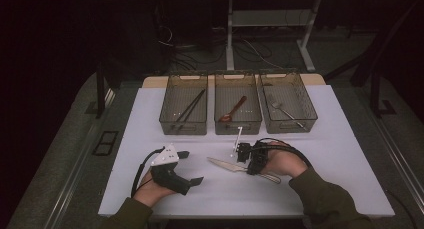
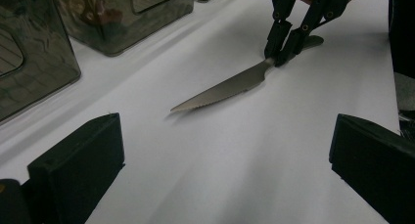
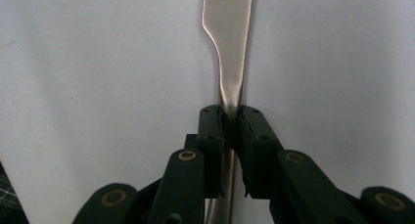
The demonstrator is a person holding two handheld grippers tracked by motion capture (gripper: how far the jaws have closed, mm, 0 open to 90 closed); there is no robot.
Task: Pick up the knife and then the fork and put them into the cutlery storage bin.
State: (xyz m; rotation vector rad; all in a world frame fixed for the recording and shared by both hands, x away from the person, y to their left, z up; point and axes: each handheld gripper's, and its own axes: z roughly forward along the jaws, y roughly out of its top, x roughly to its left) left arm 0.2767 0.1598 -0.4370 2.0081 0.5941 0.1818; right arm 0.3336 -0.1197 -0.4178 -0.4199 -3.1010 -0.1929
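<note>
A steel table knife lies on the white table, its serrated blade pointing left. My right gripper points down over it and is shut on the narrow neck between blade and handle. In the right gripper view both pads press against the knife. The left gripper view shows the knife still flat on the surface, with the right gripper clamped at the handle end. My left gripper rests at the front left, open, with bare table between its jaws.
Three smoky see-through bins stand in a row at the back: the left bin holds dark chopsticks, the middle bin a wooden spoon, and the right bin a fork. Cables and desk legs lie beyond the table.
</note>
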